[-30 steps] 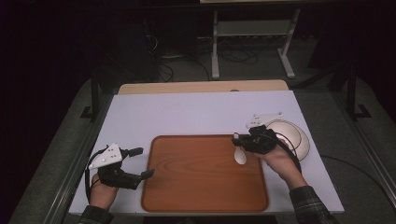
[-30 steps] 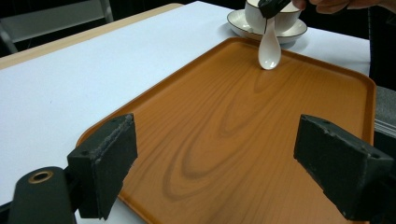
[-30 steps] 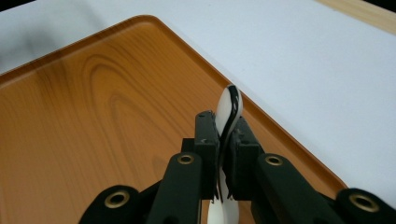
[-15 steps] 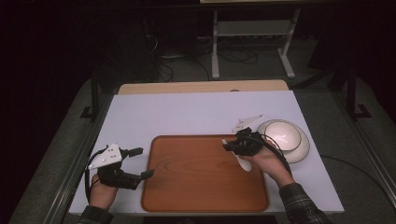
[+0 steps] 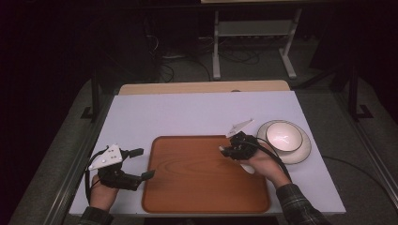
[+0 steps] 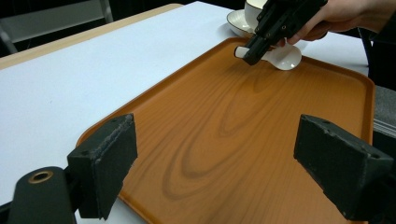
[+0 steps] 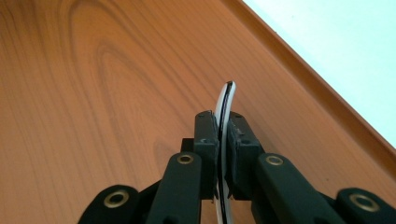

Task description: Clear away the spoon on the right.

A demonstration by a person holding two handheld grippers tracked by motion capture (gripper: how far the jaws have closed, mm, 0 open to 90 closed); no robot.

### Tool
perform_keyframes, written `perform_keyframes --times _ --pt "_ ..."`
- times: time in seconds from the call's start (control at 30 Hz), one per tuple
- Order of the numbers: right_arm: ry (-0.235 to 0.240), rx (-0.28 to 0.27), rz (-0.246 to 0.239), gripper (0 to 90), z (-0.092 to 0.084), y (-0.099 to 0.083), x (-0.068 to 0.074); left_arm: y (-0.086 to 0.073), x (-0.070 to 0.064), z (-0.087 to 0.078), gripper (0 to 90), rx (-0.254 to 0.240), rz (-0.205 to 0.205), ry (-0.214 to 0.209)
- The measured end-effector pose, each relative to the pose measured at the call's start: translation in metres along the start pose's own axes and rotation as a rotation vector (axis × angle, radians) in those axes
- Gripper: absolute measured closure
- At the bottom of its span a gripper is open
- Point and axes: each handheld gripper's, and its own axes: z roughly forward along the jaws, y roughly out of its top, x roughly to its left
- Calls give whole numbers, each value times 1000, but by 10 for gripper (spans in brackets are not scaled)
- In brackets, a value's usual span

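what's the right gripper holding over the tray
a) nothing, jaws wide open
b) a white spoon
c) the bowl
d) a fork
b: the right gripper has its jaws shut on the thin handle of a white spoon, whose rounded scoop end shows under the hand above the wooden tray, while the bowl sits on its saucer beside the tray.

Tray bare; bowl beside right edge
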Motion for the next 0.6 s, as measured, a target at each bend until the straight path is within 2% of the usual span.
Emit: perform_keyframes --times 0.2,0.6 --pt "-2 32 -8 829 4 -1 0 0 0 0 127 0 1 0" --pt "-6 56 -20 809 8 -2 0 0 0 0 127 0 0 0"
